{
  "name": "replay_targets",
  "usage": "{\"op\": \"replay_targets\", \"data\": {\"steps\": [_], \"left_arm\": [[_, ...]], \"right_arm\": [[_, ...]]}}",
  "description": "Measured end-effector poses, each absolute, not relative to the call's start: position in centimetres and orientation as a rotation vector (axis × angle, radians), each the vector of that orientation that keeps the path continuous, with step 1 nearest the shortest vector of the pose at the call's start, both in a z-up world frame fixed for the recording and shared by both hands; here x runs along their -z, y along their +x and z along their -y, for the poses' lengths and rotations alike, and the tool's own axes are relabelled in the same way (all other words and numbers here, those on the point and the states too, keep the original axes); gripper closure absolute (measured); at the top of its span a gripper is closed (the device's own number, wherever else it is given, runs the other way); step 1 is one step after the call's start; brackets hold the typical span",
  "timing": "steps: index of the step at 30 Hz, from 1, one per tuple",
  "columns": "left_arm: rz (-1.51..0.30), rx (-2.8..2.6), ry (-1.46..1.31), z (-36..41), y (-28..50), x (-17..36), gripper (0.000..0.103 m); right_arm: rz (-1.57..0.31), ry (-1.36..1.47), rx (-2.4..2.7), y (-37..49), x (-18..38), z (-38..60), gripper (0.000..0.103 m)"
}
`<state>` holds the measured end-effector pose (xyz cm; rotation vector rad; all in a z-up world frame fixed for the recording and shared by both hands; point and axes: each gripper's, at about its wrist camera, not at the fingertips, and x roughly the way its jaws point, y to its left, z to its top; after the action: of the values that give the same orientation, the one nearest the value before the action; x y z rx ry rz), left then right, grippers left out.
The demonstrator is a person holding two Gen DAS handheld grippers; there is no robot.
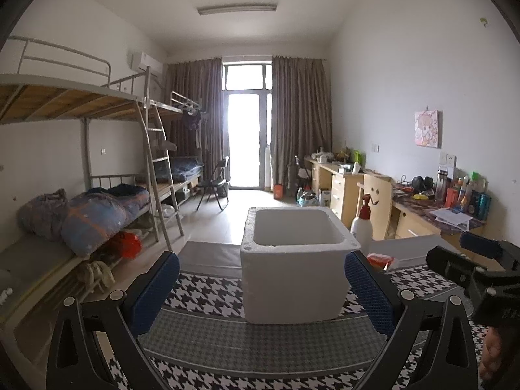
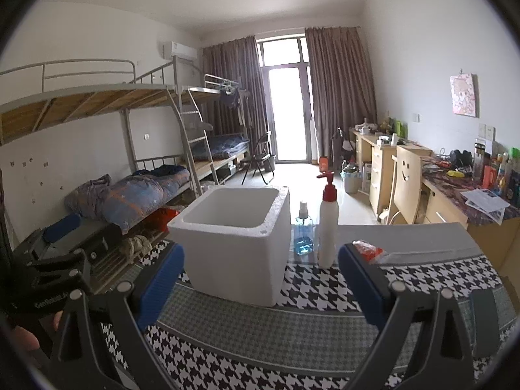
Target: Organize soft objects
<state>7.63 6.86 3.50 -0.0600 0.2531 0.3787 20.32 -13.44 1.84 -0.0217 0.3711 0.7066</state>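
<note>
Apparently the step in hand is only the approach, because the left claw and the right claw both stand wide apart and empty before the white foam box on the surface, so next a soft thing, perhaps the red packet beside it, must be grasped.

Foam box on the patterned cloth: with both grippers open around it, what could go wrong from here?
1. The foam box looks light; a bump from the right gripper or left gripper could slide or tip it.
2. The tall white pump bottle and blue spray bottle stand just right of the box and may topple.
3. The red packet lies behind the right finger, easy to miss.
</note>
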Motion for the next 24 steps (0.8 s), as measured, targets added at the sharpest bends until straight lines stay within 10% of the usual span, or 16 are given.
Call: {"op": "replay_targets", "data": {"steps": [24], "left_arm": [[-0.244,-0.371,-0.066,-5.3,4.5,0.1,0.001]], "right_arm": [[-0.264,-0.063,-0.648,15.2,2.4,16.4,0.004]]}}
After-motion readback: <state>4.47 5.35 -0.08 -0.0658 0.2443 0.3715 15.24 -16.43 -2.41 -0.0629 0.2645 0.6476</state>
